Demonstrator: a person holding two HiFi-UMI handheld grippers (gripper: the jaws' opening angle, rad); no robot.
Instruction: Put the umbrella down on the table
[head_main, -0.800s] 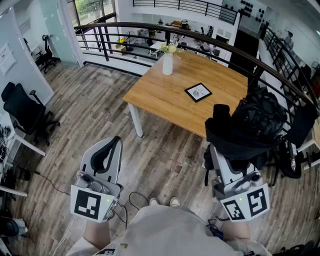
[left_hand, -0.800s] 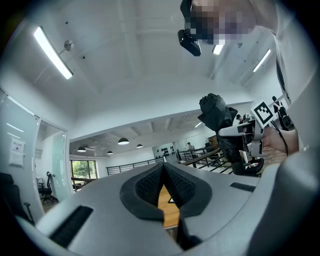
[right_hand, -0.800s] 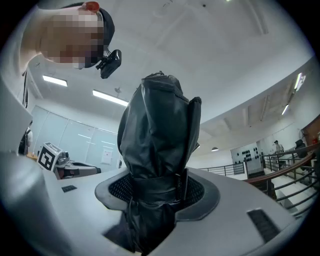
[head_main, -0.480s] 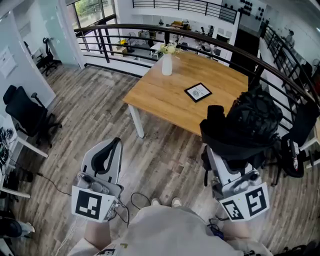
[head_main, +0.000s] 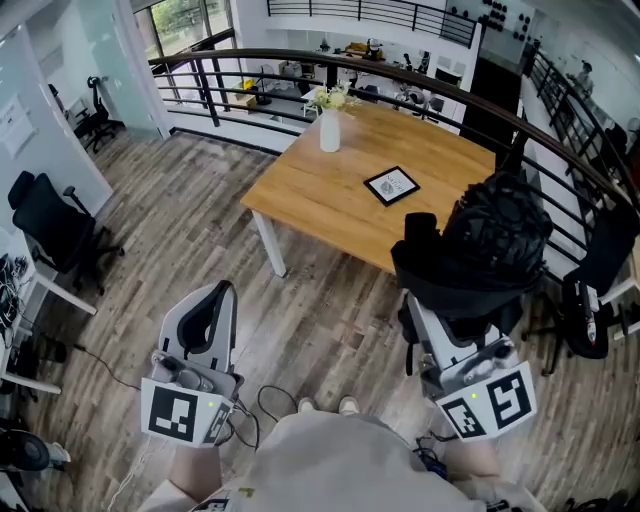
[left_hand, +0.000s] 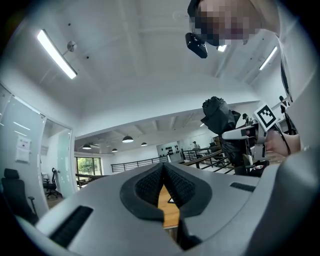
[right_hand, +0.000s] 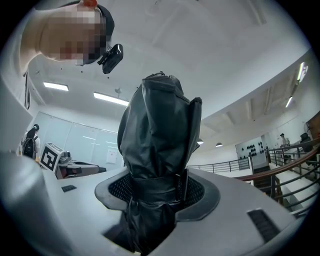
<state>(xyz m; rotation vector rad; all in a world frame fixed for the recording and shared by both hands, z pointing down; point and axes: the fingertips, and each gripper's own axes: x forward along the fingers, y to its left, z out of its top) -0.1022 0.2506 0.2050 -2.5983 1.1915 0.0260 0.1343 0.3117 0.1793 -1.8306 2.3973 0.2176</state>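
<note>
**A:** Where is the umbrella?

**B:** The umbrella is black, folded and bunched. It stands up out of the right gripper at the lower right of the head view. The jaws are clamped on its lower part, one pad on each side, level with a strap wrapped round the fabric. In the right gripper view the bundle rises above the jaws and fills the middle of the picture.

**A:** Is it on the counter?

**B:** No. It is held in the air. From the head view its dark shape overlaps the near right edge of the wooden counter, but it does not lie on the top.

**A:** And the other hand?

**B:** The left gripper is at the lower left, over the plank floor, well apart from the umbrella. Its jaws are together, the pad tips meeting with nothing between them. The left gripper view shows only a sliver of the counter through the small gap beneath the tips.

**A:** What is on the counter?

**B:** A white vase with pale flowers stands near the far edge. A dark frame lies flat towards the middle. A dark railing curves behind the counter, and a black office chair stands at the far left.
</note>
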